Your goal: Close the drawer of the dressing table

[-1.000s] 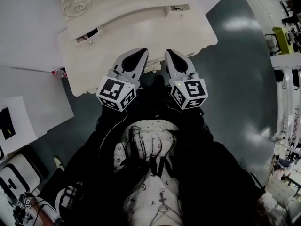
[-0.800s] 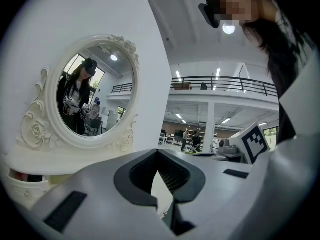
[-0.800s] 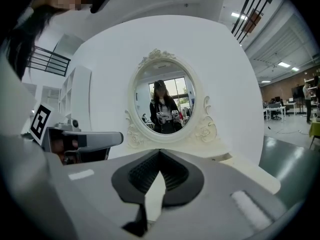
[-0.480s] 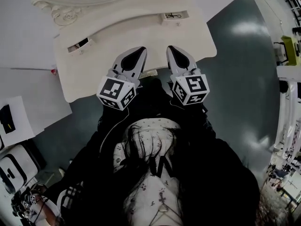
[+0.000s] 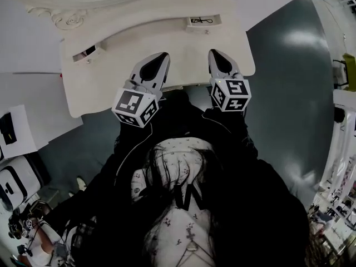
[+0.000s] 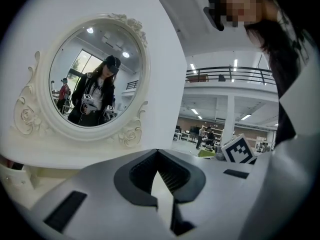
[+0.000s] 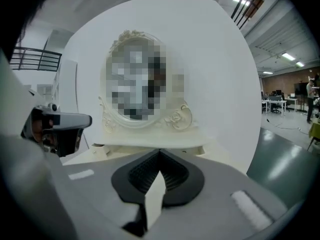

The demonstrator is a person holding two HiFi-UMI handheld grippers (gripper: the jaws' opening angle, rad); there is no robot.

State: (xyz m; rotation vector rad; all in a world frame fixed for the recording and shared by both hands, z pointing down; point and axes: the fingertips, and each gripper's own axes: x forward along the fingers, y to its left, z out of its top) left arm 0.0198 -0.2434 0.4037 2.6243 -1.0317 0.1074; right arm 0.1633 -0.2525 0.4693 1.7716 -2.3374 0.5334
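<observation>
The cream dressing table [image 5: 105,88] fills the top of the head view, with its oval mirror [image 6: 95,79] standing at the back. Only a thin pale strip of the drawer front [image 5: 173,87] shows under the table's near edge, between my two grippers. My left gripper [image 5: 162,55] lies over the near edge of the table top, jaws shut with nothing in them. My right gripper [image 5: 214,52] is beside it to the right, also shut and empty, and also over the edge. Both gripper views look across the table top at the mirror, with the left gripper [image 6: 158,153] and the right gripper [image 7: 160,152] tips closed.
Two small compartments sit on the table top, one at the left [image 5: 89,52] and one at the back [image 5: 200,21]. White sheets [image 5: 22,132] and a white case [image 5: 14,185] lie on the floor at the left. Dark grey floor [image 5: 289,93] runs along the right.
The right gripper has moved right and further over the table, widening the gap between the grippers. The drawer strip under the near edge has grown thinner.
</observation>
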